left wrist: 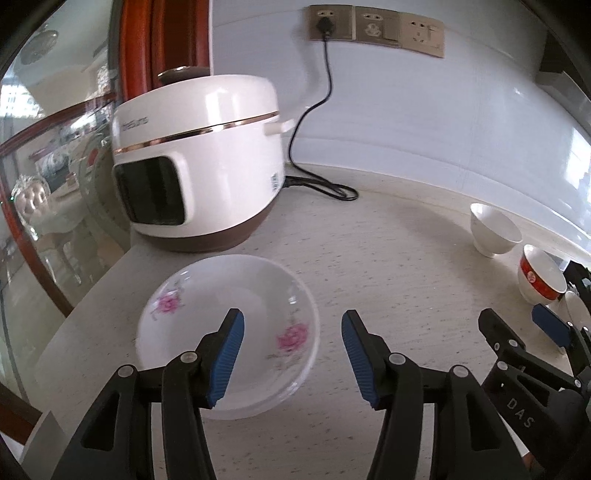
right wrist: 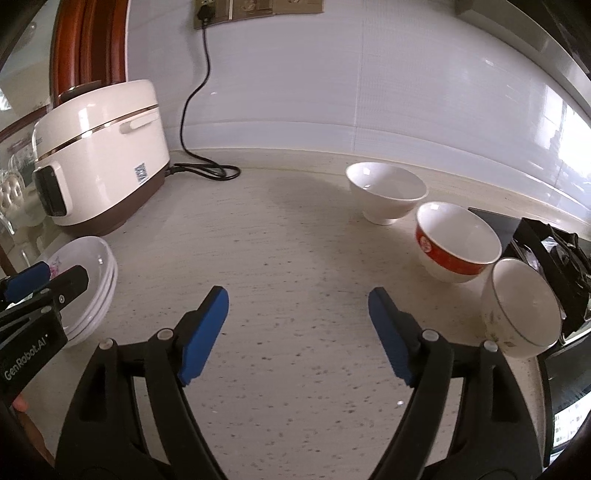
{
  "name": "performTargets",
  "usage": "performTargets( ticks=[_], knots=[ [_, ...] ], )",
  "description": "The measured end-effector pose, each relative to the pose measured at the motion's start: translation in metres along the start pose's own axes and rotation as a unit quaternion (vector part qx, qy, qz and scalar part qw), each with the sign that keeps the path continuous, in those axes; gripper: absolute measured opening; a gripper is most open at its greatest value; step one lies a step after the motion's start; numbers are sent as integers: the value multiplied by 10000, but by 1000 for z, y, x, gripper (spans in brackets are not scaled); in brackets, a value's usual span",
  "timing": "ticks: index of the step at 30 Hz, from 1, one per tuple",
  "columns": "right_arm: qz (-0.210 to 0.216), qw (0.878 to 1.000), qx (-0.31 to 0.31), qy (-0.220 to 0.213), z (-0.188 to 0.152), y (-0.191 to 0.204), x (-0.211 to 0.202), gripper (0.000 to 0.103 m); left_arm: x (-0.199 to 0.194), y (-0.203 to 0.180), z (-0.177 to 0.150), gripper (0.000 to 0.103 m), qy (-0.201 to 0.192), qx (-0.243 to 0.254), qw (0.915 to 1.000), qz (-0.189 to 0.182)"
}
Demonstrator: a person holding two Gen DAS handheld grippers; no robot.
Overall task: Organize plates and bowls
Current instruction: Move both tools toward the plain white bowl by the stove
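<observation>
A stack of white plates (left wrist: 221, 306) with pink flowers lies on the speckled counter (left wrist: 388, 266), in front of the rice cooker. My left gripper (left wrist: 291, 325) hovers open at the stack's near right rim, its left finger over the top plate, gripping nothing. Further right stand a plain white bowl (right wrist: 386, 188), a red-banded bowl (right wrist: 456, 240) and a grey-rimmed bowl (right wrist: 522, 310). My right gripper (right wrist: 298, 299) is open over bare counter, left of the bowls, with nothing between its fingers. The plates (right wrist: 98, 266) sit at the left in the right wrist view.
A white rice cooker (left wrist: 199, 158) stands at the back left, its black cord (left wrist: 325, 110) running to wall sockets (left wrist: 376, 27). Glass with a red frame (left wrist: 55, 166) borders the counter's left edge. A black appliance (right wrist: 554, 258) sits right of the bowls.
</observation>
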State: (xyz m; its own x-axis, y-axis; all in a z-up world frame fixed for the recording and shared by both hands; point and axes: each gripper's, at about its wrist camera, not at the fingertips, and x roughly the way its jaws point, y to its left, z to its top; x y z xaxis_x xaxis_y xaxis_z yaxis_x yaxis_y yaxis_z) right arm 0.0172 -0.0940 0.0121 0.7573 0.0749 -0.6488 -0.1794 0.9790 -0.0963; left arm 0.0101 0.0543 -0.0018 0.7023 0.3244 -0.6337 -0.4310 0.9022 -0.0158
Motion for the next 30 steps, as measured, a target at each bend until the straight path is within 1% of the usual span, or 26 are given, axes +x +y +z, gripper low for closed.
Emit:
performTargets(
  ticks=[4, 9, 11, 15, 17, 19, 20, 25, 29, 30],
  knots=[
    [-21, 9999, 136, 19, 0, -16, -3, 81, -1, -13, 3, 58, -16, 79, 9999, -118],
    [-53, 9993, 380, 0, 4, -45, -11, 85, -2, -33, 7, 59, -34, 174, 9988, -453],
    [-78, 9989, 467, -27, 6, -58, -16, 86, -3, -44, 9, 60, -52, 238, 9978, -624],
    [-222, 9968, 764, -65, 7, -93, -28, 88, -10, -66, 13, 63, -78, 302, 9934, -1106],
    [-311, 9949, 958, -61, 5, -115, -32, 89, -11, -77, 14, 64, -6, 311, 9898, -1394],
    [-422, 9924, 1154, -30, 3, -139, -35, 89, -10, -88, 15, 64, 110, 352, 9835, -1772],
    [-456, 9913, 1233, -12, 1, -149, -36, 89, -9, -95, 16, 64, 198, 362, 9788, -2008],
    [-676, 9840, 1646, 76, -10, -198, -41, 89, -11, -125, 17, 64, 328, 481, 9696, -2375],
    [-701, 9774, 1989, 131, -19, -233, -44, 89, -13, -143, 19, 64, 383, 575, 9633, -2595],
    [-726, 9760, 2048, 147, -20, -240, -45, 89, -12, -149, 19, 64, 418, 602, 9604, -2687]
  ],
)
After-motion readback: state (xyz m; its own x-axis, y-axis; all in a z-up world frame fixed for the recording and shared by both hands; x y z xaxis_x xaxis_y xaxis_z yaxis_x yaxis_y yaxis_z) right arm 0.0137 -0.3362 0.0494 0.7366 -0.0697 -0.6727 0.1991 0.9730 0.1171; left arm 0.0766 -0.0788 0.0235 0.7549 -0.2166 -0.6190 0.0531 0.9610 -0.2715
